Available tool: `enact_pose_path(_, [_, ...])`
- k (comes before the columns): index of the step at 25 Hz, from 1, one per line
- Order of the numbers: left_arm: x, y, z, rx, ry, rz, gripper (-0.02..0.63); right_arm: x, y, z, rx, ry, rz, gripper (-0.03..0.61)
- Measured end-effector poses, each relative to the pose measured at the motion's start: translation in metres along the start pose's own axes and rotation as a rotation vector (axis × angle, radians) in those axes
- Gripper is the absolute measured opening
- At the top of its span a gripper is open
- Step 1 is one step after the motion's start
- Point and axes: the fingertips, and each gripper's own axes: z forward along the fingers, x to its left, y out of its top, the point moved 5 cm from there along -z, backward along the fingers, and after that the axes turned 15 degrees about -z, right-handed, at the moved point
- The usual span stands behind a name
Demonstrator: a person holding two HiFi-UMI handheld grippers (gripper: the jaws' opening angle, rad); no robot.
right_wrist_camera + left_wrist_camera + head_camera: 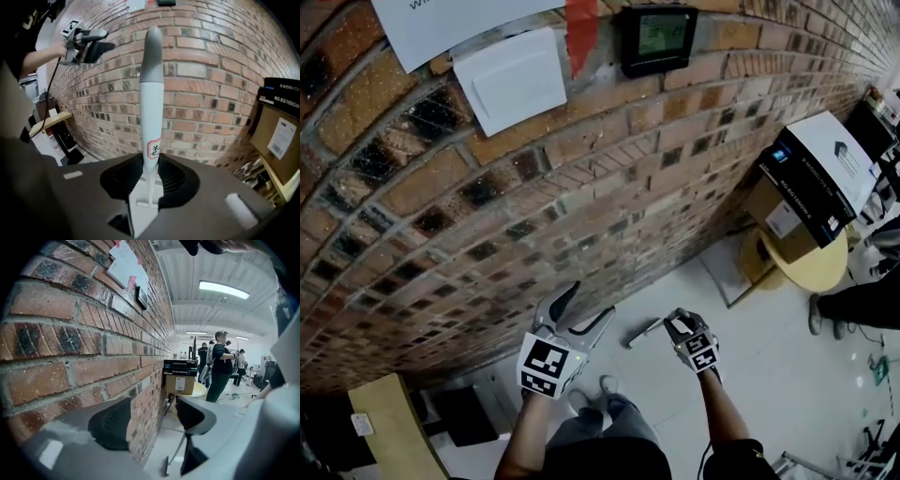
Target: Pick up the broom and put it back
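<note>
- My right claw point(151, 183) clamps the broom handle point(153, 103) — long axis straight ahead, tip toward the brick wall point(215, 98).
- My left claw point(152, 420) — wide, empty, off the broom.

Broom point(152, 108): white shaft, grey rounded tip, small red-framed label just past the fingers point(176, 180). Its base is pinched between the fingers of the right gripper point(151, 185), where it widens into a flat white piece. The shaft sticks straight out ahead of them, grey tip farthest away. Brush head not visible.
</note>
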Motion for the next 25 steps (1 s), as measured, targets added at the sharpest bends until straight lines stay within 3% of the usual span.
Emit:
enact_pose_path(8, [0.034,-0.024,-0.02,0.014,0.101,-0.082,0.322,-0.028,0.054,0.118,-0.047,0.003,0.066,0.104])
enact_pose_path(15, [0.052,-0.036,-0.052,-0.01,0.188,-0.119,0.322,-0.031,0.094,0.184,0.0,0.11,-0.018,0.105])
enact_pose_path(18, [0.057,-0.043,-0.064,-0.014,0.222,-0.14,0.322,-0.031,0.091,0.196,0.016,0.143,0.011,0.107])
enact_pose_path(21, [0.06,-0.049,-0.073,-0.034,0.242,-0.156,0.322,-0.033,0.092,0.193,-0.004,0.146,0.094,0.209])
enact_pose_path(23, [0.06,-0.051,-0.078,-0.055,0.25,-0.162,0.322,-0.031,0.093,0.188,-0.005,0.154,0.096,0.287])
enact_pose_path(25, [0.057,-0.052,-0.082,-0.072,0.259,-0.167,0.324,-0.031,0.088,0.182,0.009,0.153,0.078,0.326])
